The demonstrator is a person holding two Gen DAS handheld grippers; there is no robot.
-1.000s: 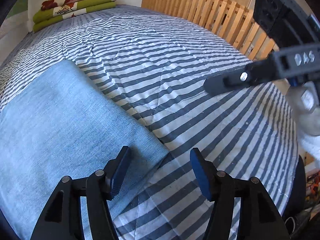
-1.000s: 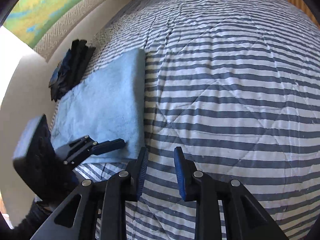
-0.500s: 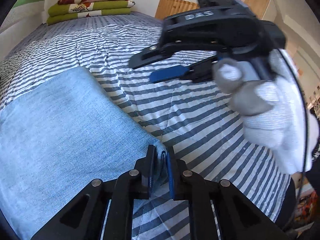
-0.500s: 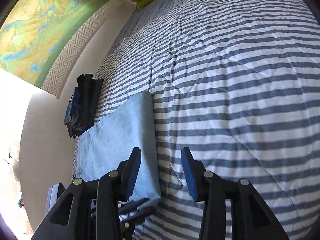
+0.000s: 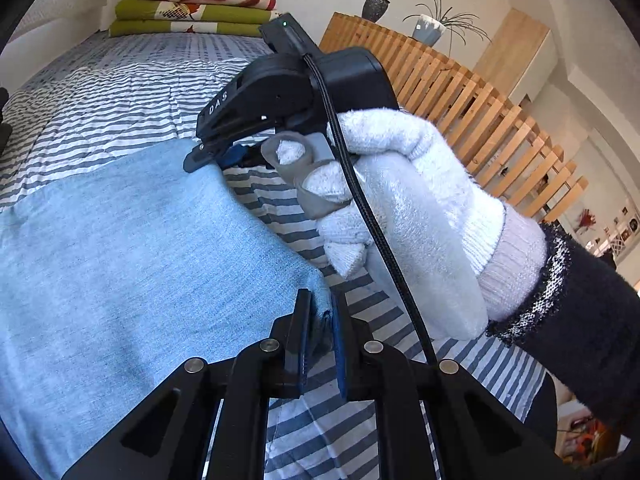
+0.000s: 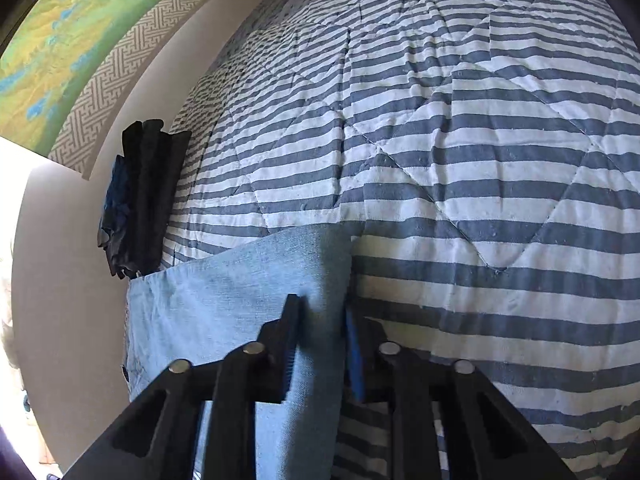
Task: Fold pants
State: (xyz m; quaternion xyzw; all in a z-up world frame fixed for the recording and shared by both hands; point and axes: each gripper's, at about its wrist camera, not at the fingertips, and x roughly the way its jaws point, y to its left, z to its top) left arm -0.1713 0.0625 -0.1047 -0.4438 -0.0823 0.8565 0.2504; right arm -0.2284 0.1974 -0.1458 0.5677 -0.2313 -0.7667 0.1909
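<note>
Light blue denim pants (image 5: 120,240) lie folded on a blue-and-white striped quilt (image 6: 440,160). My left gripper (image 5: 320,328) is shut on the pants' near right corner, which bunches up between the pads. Held by a white-gloved hand (image 5: 400,208), my right gripper (image 5: 212,158) reaches the far end of the same long edge. In the right wrist view the pants (image 6: 240,292) run between the right gripper's (image 6: 322,340) fingers. Its jaws are closing, and the pads press the fabric's edge from both sides.
Dark folded clothes (image 6: 140,200) sit by the wall beyond the pants. Folded green and red bedding (image 5: 192,12) is stacked at the head of the bed. A wooden slatted rail (image 5: 460,100) borders the bed's right side, with a vase (image 5: 375,6) and a potted plant (image 5: 430,30) behind it.
The left gripper closed on the pants' corner and lifted it slightly. The right gripper swept across from bare quilt to the pants' far edge and narrowed around it.
</note>
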